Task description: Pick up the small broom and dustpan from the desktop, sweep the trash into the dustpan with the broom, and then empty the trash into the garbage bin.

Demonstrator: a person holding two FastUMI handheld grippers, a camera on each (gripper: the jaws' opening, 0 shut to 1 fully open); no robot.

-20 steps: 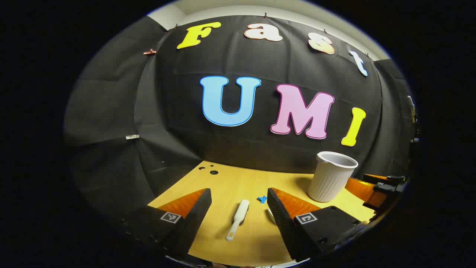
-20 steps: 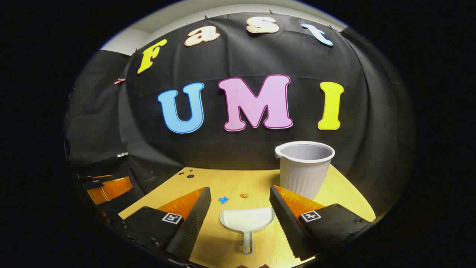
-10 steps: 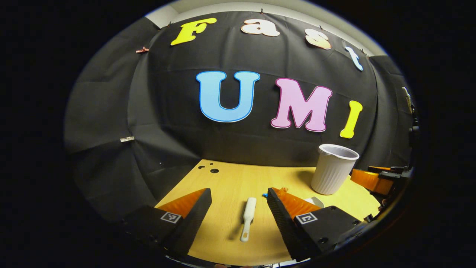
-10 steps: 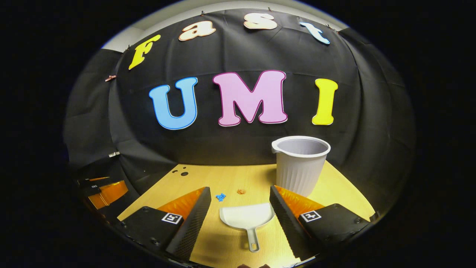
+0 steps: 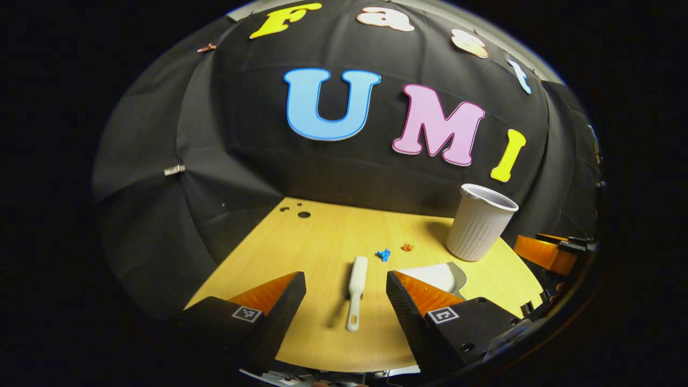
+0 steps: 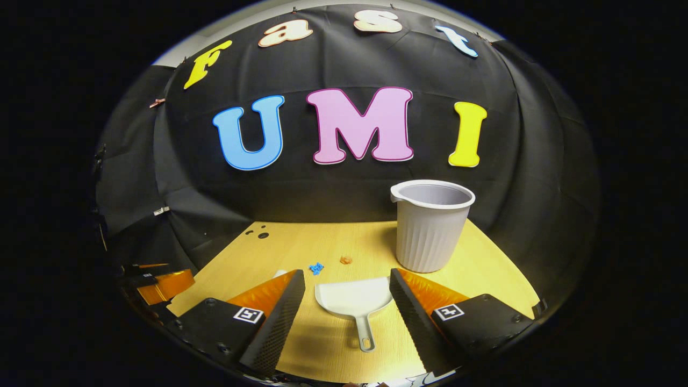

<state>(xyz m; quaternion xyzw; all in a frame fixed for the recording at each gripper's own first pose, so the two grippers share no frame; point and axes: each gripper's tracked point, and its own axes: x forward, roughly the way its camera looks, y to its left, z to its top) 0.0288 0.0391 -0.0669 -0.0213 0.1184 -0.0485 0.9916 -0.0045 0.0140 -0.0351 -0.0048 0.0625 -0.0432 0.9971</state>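
Both cameras have tilted down over the last second: left gripper (image 5: 345, 301) spread above the small broom (image 5: 355, 292), right gripper (image 6: 346, 312) spread above the dustpan (image 6: 355, 298). Neither grasped yet; pickup next.

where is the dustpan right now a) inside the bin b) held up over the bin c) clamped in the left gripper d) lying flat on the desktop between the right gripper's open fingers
d: in the right gripper view the dustpan lies flat on the desktop, between the open fingers of the right gripper, touched by neither.
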